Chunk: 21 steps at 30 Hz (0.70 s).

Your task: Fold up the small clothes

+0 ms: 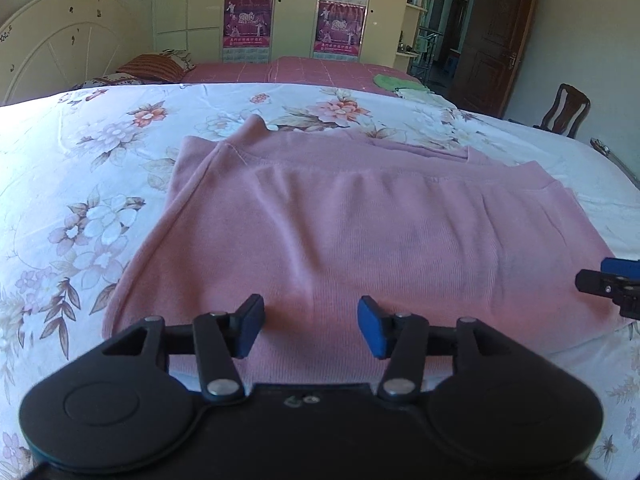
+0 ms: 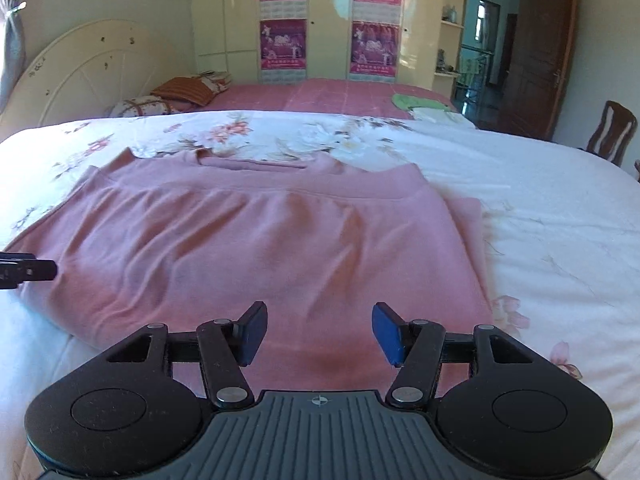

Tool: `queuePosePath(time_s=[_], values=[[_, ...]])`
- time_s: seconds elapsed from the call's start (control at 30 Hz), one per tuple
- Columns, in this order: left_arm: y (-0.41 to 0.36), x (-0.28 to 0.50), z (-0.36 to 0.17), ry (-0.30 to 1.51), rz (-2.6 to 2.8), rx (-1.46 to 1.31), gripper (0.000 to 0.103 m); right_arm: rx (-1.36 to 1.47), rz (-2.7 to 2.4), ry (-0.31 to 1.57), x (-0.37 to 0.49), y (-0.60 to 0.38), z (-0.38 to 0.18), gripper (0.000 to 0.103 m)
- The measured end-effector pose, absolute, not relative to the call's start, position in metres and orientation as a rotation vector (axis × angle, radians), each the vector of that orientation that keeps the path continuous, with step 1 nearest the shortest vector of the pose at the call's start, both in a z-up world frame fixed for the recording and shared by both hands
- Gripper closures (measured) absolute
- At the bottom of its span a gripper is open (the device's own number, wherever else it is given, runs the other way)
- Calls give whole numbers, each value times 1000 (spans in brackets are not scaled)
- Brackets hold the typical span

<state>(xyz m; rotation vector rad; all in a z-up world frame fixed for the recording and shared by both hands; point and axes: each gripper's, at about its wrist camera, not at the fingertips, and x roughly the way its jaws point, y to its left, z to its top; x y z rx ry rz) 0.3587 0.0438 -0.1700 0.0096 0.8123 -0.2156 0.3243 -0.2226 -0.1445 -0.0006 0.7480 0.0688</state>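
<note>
Garment: pink top (image 1: pixel 360 216) folded flat on the bed (image 1: pixel 80 184); hem edge doubled up near the neckline
Left hand-held gripper (image 1: pixel 311 326): jaws apart, nothing between; over the near edge
Right hand-held gripper (image 2: pixel 319 332): jaws apart, empty; over the near edge
Room: bare quilt either side

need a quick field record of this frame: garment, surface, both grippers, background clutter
garment: pink knit top, lying flat, lower part folded up over the body, neckline at the far edge
surface: bed with floral sheet
left gripper: open, nothing between the pads, over the near edge of the top
right gripper: open, nothing between the pads, over the near edge of the top
background: green cloth on the far pink bedspread, wooden chair at right, cream headboard at left
fold state: one fold visible, not yet compact
</note>
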Motion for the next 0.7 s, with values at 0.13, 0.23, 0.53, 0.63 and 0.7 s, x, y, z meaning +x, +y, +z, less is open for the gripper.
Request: queuePosePath(time_s=[0.13,0.23,0.53,0.63,0.7], values=[[49,355,-187,834,-198,13,43,-30,74,771,329,-200,-158,44],[52,352,-188,824,-197,24,43,-72,32,832,331,-201,-175,44],[53,353,-184,845,-185,18,43,-44,-8,847,306,-232,-178,44],[51,354,-177,853,-178,8,43,-15,13,824,303,-231,-164,44],[50,353,-169,831,-184,-9,42,8,29,791,305,-229,-152,44]])
